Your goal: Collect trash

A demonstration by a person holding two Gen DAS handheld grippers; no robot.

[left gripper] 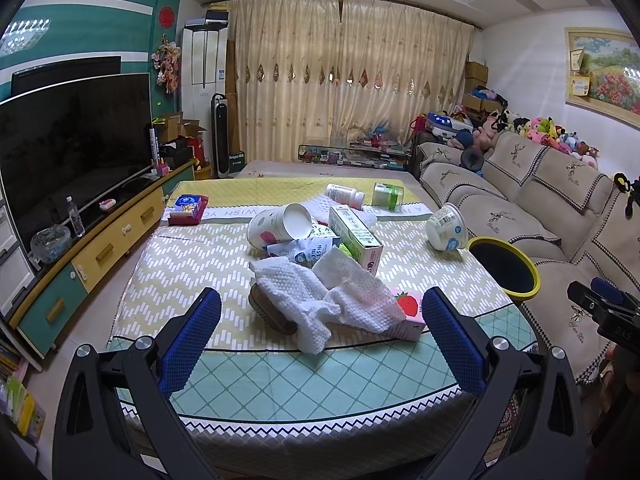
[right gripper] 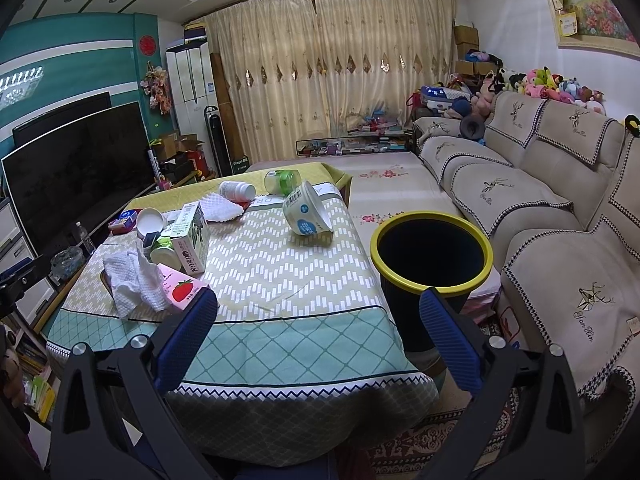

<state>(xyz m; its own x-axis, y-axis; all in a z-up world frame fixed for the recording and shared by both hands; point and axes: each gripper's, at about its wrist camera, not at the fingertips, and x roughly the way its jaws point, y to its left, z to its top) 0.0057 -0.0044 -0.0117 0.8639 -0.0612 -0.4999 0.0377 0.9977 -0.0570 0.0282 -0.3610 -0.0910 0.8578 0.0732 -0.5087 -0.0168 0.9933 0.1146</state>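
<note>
My left hand-held gripper [left gripper: 322, 320] is wide open near the white tissue [left gripper: 320, 300], ready to grab it for the bin [left gripper: 505, 269].

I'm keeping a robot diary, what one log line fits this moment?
left gripper: open, facing white cloth | right gripper: open, empty | bin: beside table | trash: uncollected

Cream curtains [left gripper: 344, 76] cover the far wall at twelve o'clock, closed. At nine o'clock a dark television [left gripper: 72, 148] stands on a low cabinet [left gripper: 108, 240] against a teal wall [left gripper: 92, 16]. At three o'clock a beige sofa [right gripper: 532, 208] runs beneath soft toys [right gripper: 548, 80] and a framed painting [right gripper: 588, 4]. A patterned rug [right gripper: 432, 436] covers the floor by the sofa.
</note>
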